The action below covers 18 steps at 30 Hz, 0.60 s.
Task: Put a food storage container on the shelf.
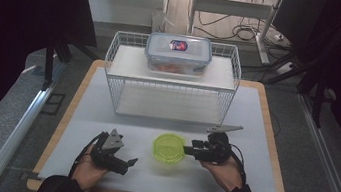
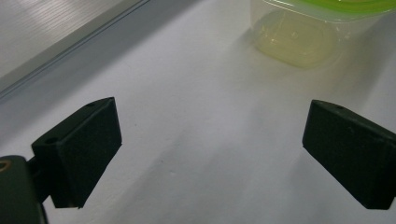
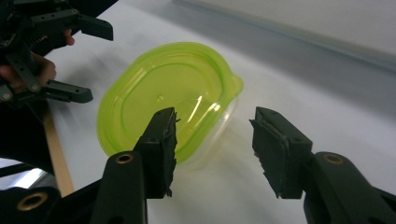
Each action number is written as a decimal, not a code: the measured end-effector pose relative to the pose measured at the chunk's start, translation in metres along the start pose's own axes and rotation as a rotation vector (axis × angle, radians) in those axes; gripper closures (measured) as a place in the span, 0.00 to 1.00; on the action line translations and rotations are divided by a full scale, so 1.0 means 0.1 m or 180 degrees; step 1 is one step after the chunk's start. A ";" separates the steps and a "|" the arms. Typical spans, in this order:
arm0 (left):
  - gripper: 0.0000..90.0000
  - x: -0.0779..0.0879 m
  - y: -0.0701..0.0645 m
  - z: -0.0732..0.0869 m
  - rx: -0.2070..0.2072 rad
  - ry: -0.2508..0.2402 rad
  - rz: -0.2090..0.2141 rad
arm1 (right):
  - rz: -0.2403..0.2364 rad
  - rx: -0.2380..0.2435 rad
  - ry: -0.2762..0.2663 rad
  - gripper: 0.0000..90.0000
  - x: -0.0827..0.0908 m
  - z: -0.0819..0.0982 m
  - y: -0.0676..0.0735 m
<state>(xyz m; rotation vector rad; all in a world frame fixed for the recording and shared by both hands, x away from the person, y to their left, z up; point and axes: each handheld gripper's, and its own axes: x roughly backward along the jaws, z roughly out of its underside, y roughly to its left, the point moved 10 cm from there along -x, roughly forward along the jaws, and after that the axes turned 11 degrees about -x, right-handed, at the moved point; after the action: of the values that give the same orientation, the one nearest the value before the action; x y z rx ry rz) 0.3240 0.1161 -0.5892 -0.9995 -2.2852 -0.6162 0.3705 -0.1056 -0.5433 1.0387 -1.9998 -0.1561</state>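
- Round clear plastic container [image 1: 169, 149] with glossy lime-green lid, no readable writing, sits on the white counter [image 1: 256, 118] in front of the wire basket [image 1: 116, 75].
- Right gripper [image 3: 212, 137] just beside the container, fingers apart, gripping nothing.
- Left gripper [image 1: 126, 163] near the container's other side, fingers wide apart.
- Lidded box [image 1: 178, 54] atop the basket bears an unreadable red-blue label.

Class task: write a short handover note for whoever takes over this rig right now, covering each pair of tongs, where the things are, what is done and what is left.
Left tongs: open, nothing between them, resting left of the green-lidded container.
Right tongs: partly open at the container's right edge, one jaw over the lid rim; pads not pressing on it.
Things: the container sits on the white mat, lid on. A clip-lid box stands on top of the wire rack behind.
Done: the approach to the container.
Left: probably close on the container and move it; the destination is not evident.
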 end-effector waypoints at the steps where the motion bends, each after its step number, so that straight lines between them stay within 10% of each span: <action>1: 0.05 0.00 0.00 0.00 0.0005 0.0000 -0.0006 | -0.0029 -0.0030 0.0024 0.55 -0.02 0.00 0.00; 18: 0.05 0.00 0.01 0.00 0.0024 -0.0006 -0.0005 | -0.0661 -0.0759 0.0322 0.80 -0.22 -0.02 -0.02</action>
<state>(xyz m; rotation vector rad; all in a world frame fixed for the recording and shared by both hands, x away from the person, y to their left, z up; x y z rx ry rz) 0.3244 0.1168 -0.5891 -0.9951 -2.2883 -0.6070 0.3791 -0.0903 -0.5570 1.0748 -1.7320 -0.4340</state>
